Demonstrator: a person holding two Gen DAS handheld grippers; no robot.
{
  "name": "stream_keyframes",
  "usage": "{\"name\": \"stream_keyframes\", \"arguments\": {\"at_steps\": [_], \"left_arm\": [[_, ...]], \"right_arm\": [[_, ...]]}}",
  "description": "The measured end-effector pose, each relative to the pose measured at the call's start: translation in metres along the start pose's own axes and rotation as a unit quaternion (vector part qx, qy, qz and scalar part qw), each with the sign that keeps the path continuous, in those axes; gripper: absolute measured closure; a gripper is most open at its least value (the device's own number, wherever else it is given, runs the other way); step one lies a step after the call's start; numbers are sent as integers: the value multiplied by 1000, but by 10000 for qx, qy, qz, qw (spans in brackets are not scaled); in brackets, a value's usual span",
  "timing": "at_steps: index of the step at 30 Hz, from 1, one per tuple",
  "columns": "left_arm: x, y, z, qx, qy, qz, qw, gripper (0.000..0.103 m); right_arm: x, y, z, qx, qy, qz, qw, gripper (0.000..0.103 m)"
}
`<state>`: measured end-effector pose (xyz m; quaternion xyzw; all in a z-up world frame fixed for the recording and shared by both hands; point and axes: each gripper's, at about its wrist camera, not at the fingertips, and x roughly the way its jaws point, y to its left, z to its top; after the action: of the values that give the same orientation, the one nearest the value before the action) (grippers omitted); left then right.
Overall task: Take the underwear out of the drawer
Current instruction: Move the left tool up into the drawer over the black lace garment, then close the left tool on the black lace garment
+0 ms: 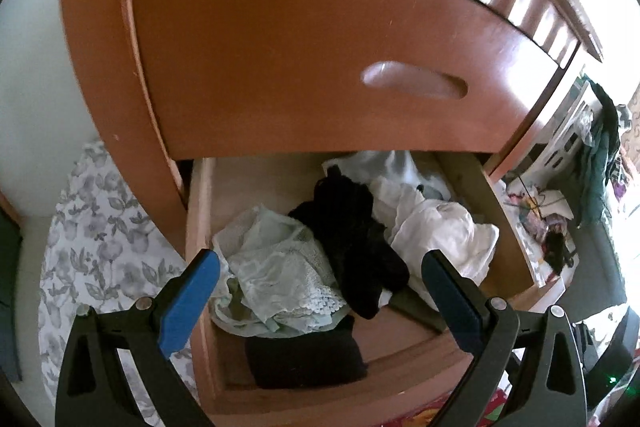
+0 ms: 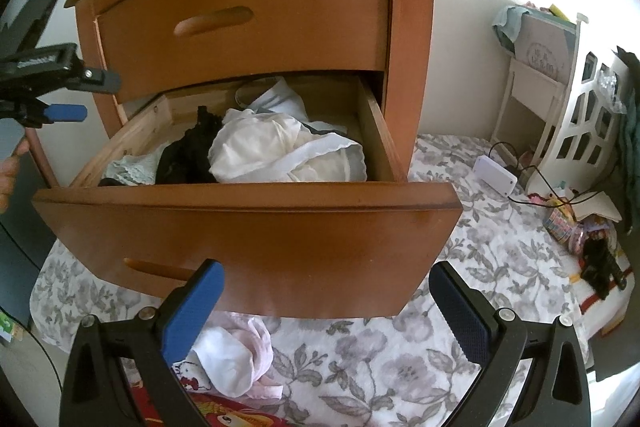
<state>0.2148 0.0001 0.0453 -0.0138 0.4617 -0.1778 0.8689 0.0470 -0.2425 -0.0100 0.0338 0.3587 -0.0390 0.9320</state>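
The lower drawer of a brown wooden nightstand is pulled out. Inside lie pale green lace underwear, a black lace piece, white garments and a dark folded item. My left gripper hovers open just above the drawer, over the green and black pieces, holding nothing. From the right wrist view the left gripper shows at the far left above the drawer's left corner. My right gripper is open in front of the drawer front, empty. A pink and white garment lies on the floral sheet below it.
The upper drawer is closed and overhangs the open one. A floral sheet covers the surface around the nightstand. At the right stand a white shelf unit, a white box with cables and scattered small items.
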Motion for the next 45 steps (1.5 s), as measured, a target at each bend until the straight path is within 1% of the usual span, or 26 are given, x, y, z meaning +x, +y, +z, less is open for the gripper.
{"name": "stream_keyframes", "arguments": {"at_steps": [5,10,12,14,18,19,20,22,25,29,31,34,37,39,43,45], "left_arm": [[14,12,2,-347,283,-221,9988,2],[22,14,4,-428,428,-256,9978,3],[26,14,6,-446,479,-258,9975,4],[30,13,8,-447,538,-269,9972,8],[46,10,14,-467,762,-266,9956,10],[51,10,15,-467,844,-261,9950,13],[57,11,15,-492,947,-240,9940,18],[66,12,15,-566,1105,-285,9919,25],[75,12,16,-709,1208,-384,9894,26],[88,2,19,-699,1304,-403,9882,27],[96,-1,21,-784,1384,-453,9862,27],[109,-5,25,-843,1450,-464,9847,36],[122,-6,27,-956,1521,-408,9829,37],[129,-8,27,-980,1579,-389,9818,43],[144,-8,26,-1099,1757,-426,9774,46],[147,-9,27,-1095,1747,-422,9776,49]], "right_arm": [[1,-1,0,40,23,42,10000,0],[3,-4,0,118,53,73,9999,0],[4,-5,0,144,74,66,9998,0],[4,-6,-1,165,73,65,9998,0],[4,-7,-1,190,71,76,9998,0],[4,-7,-1,193,81,75,9998,0],[4,-7,-1,194,84,77,9997,0],[4,-8,-1,201,74,83,9997,0],[4,-8,-1,225,77,91,9997,0],[5,-8,-2,230,91,93,9997,0],[5,-8,-2,231,96,91,9996,0],[5,-8,-2,222,99,79,9997,0],[6,-7,-2,216,103,76,9997,0],[6,-7,-2,216,109,77,9997,0],[6,-7,-2,219,109,78,9997,0],[6,-7,-2,219,111,79,9997,0]]}}
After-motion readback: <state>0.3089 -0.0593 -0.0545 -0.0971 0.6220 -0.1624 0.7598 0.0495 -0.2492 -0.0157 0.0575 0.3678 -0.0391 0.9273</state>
